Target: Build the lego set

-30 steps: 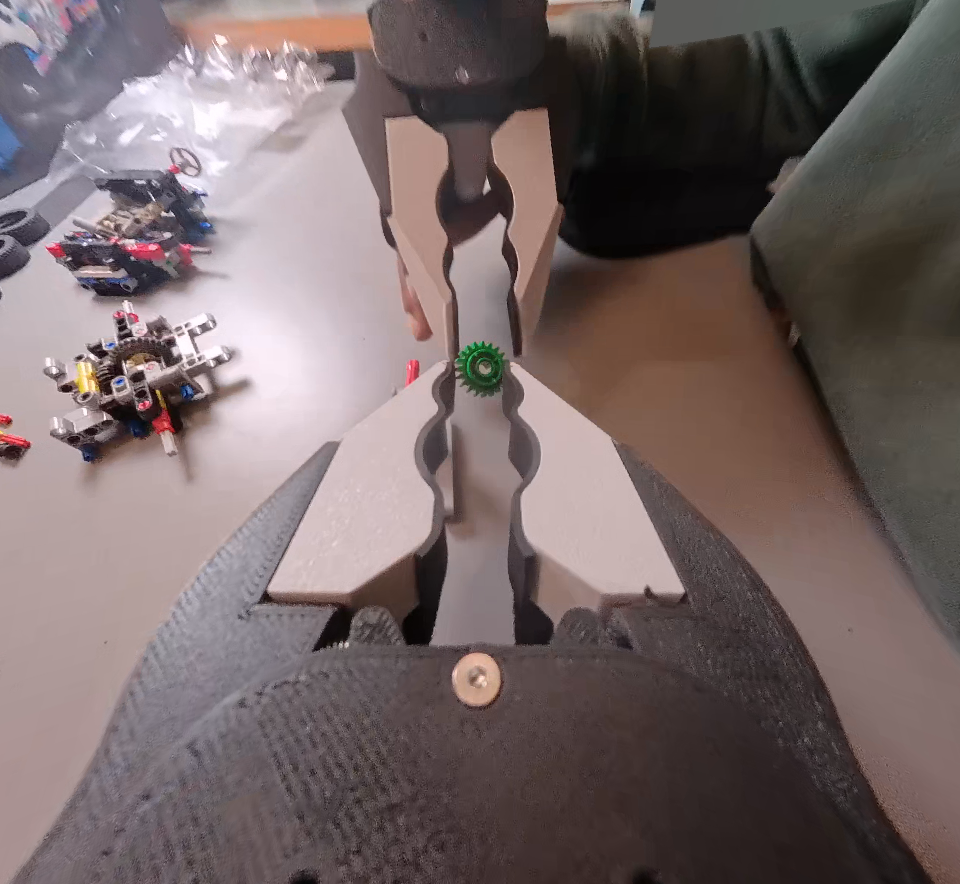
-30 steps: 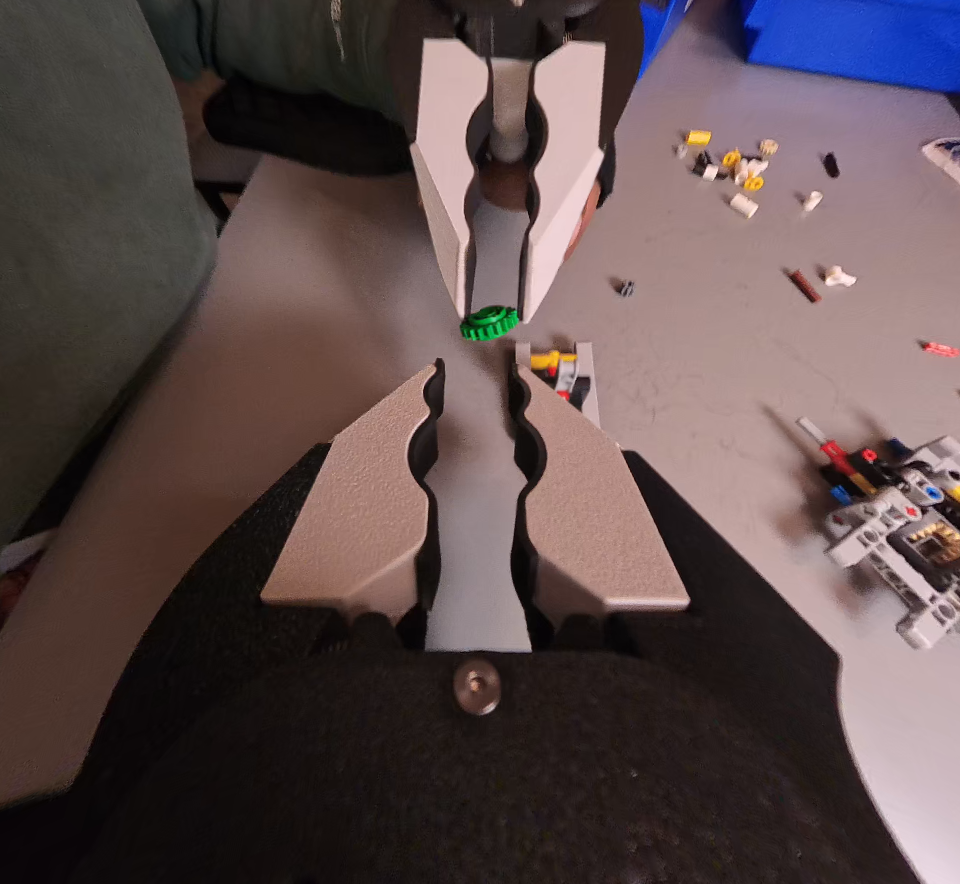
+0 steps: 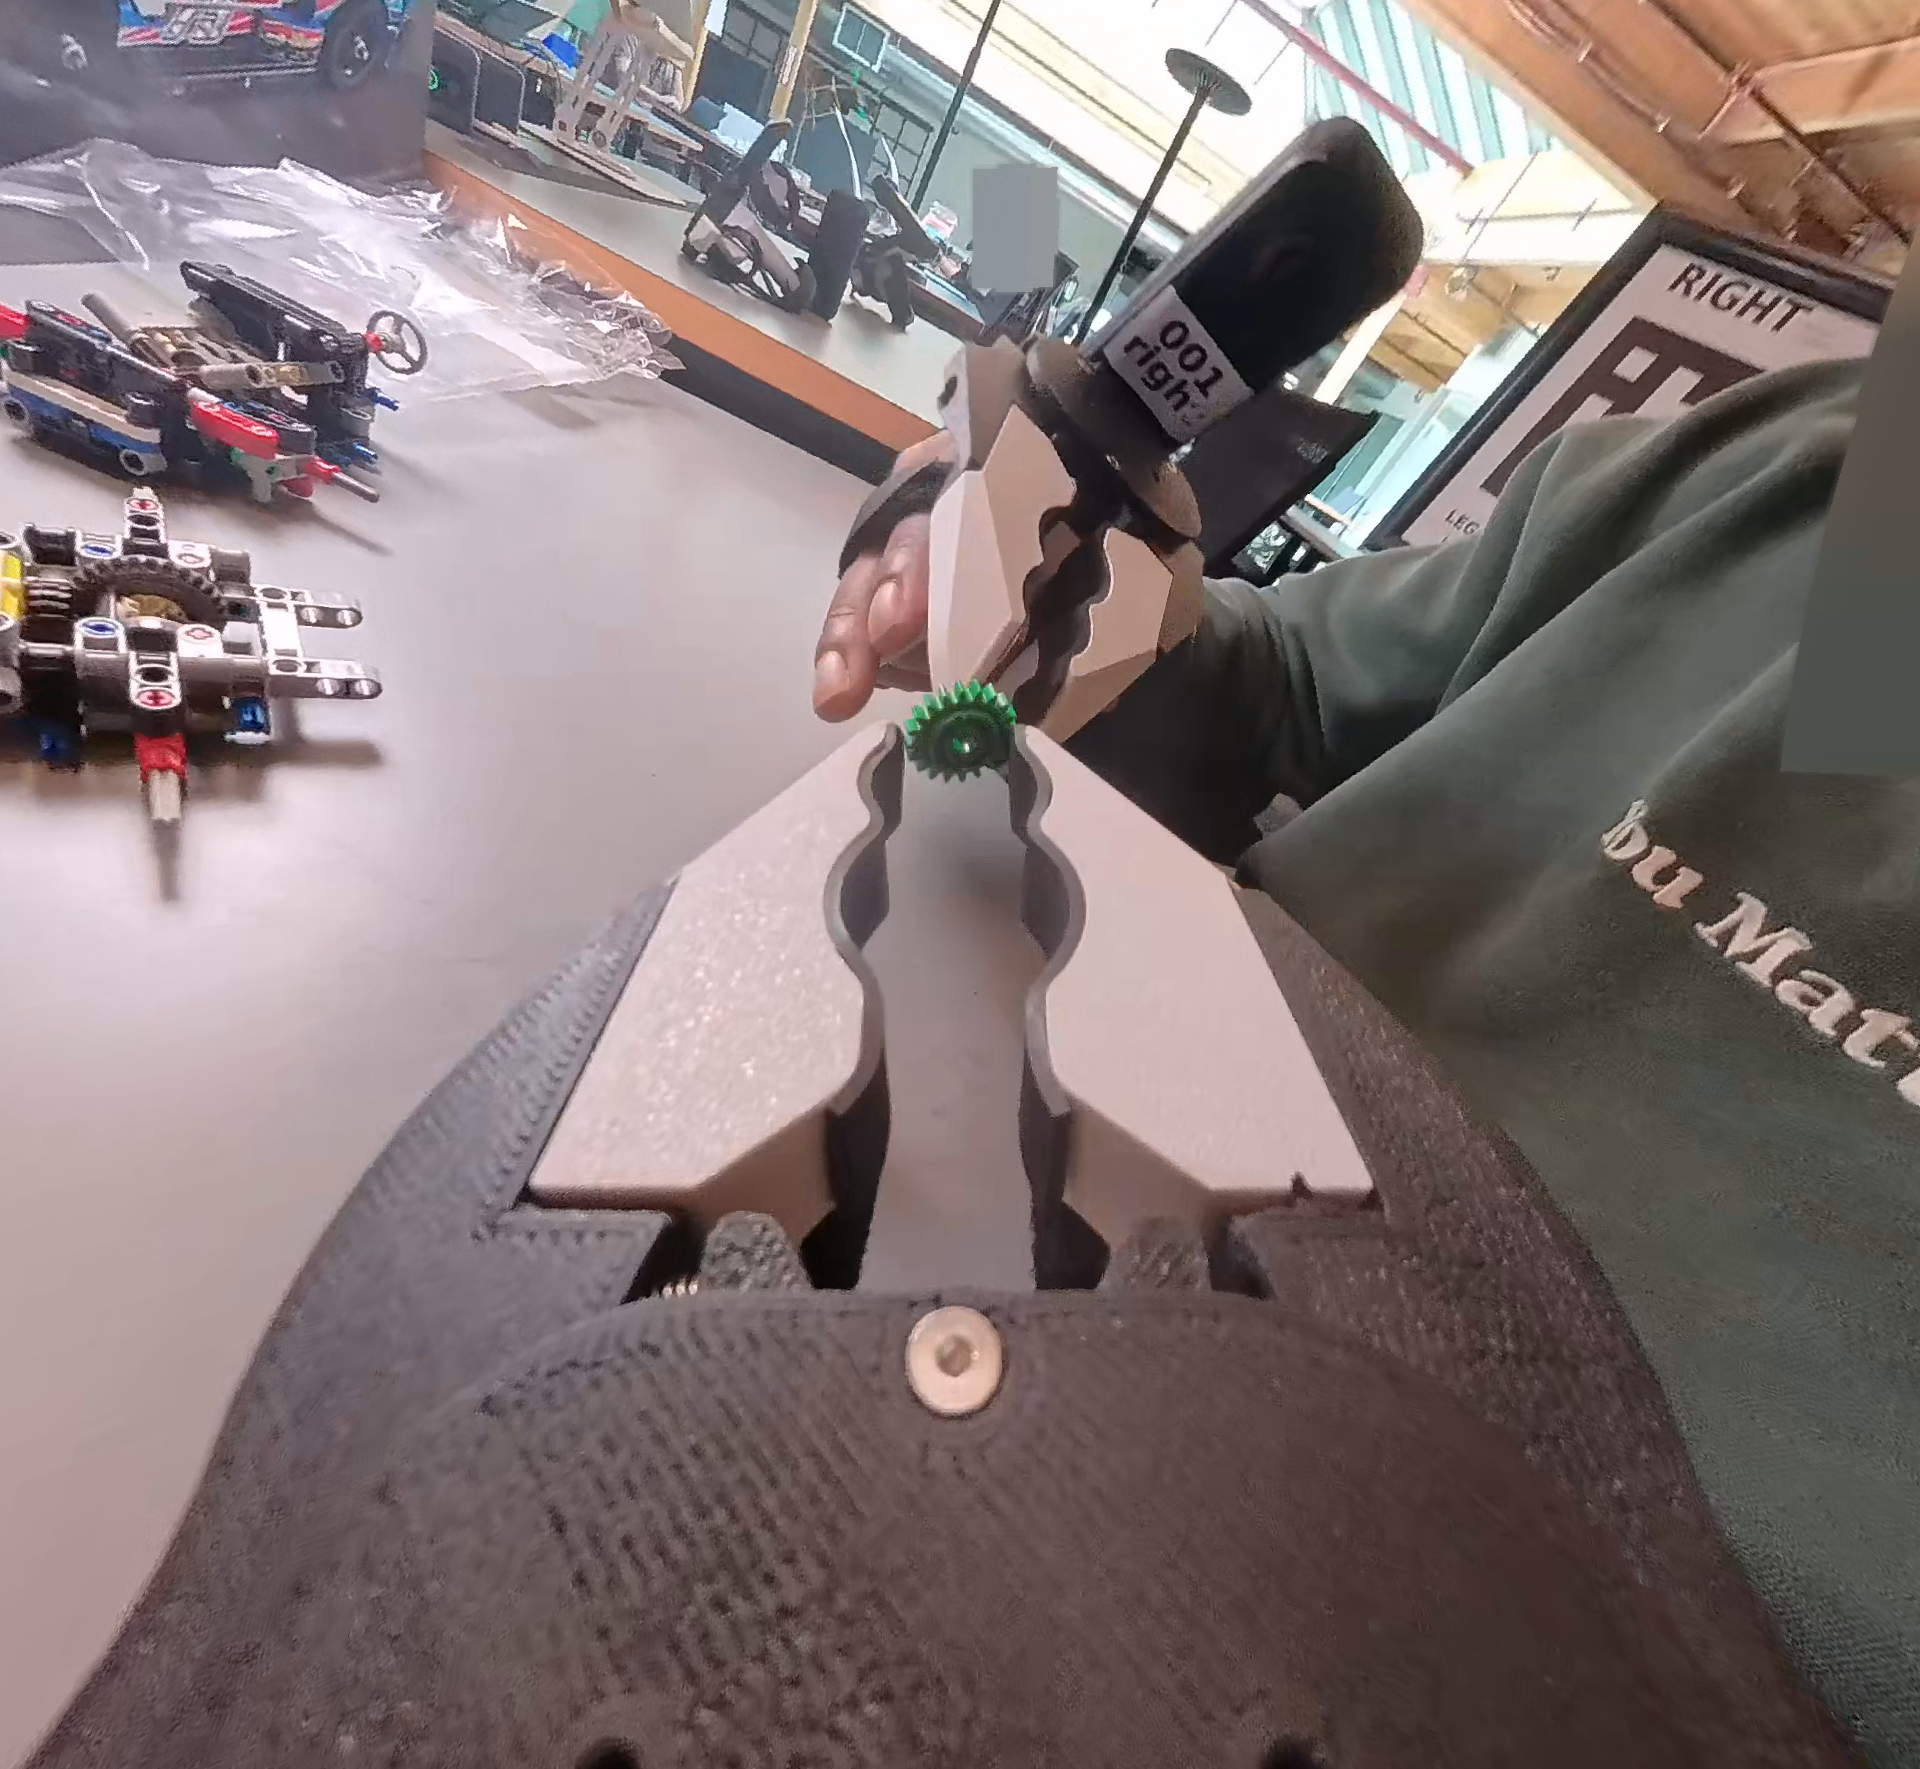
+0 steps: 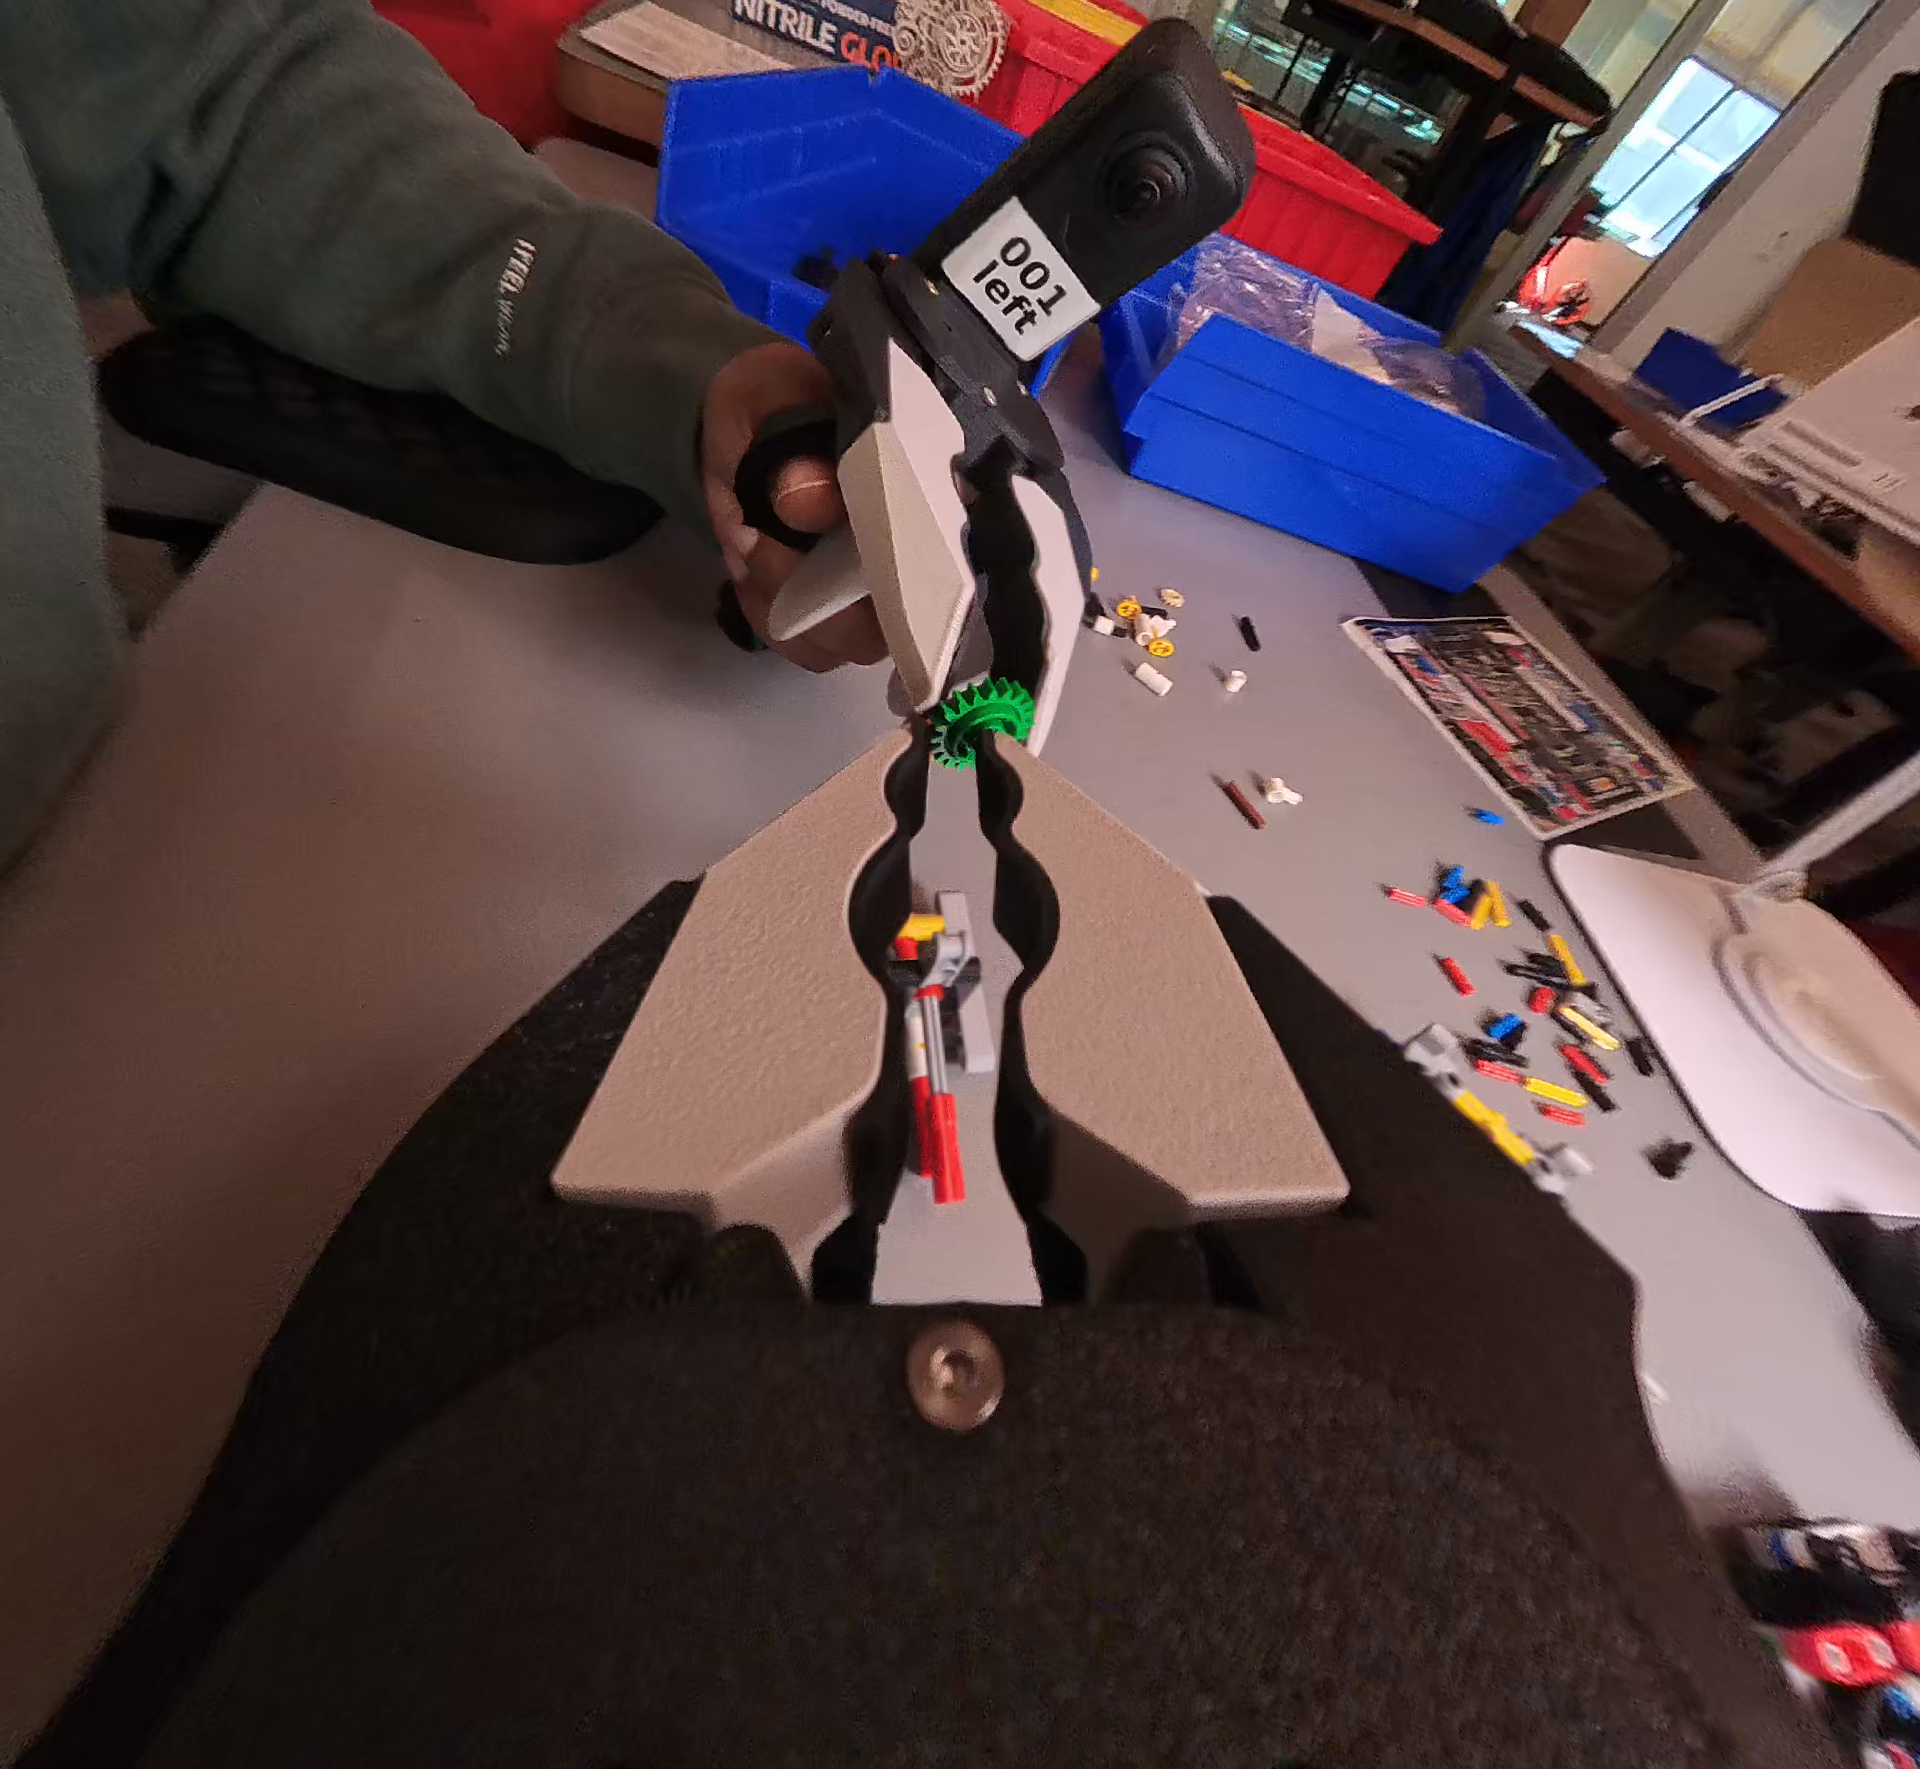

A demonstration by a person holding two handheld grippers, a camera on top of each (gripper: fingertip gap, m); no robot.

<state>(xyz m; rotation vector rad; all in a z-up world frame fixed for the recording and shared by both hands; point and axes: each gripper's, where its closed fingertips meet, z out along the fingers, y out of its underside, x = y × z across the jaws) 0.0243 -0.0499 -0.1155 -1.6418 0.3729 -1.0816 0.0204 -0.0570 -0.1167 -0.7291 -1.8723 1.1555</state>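
The green gear (image 3: 958,745) is held just above the bench (image 3: 582,639). The left gripper's (image 3: 958,732) fingers clamp it rim to rim, and the right gripper's (image 4: 957,745) fingers pinch it from the opposite side. With two grips on so small a gear, I judge both tools must be kept in line, because any twist could pry it loose.

From my seat both feeds read bright enough, lit mostly by daylight pouring through the far windows (image 3: 1195,5), which blow out to white glare in the left wrist view. The table (image 3: 520,784) takes soft, short shadows under the brick assemblies (image 3: 156,659). The right wrist view is warmer and dimmer near the lens, with windows (image 4: 1683,140) glowing far right. Fisheye bending curves the edges in both. The near gripper housings smear soft, and the loose pieces (image 4: 1538,1044) at right blur toward the corner.
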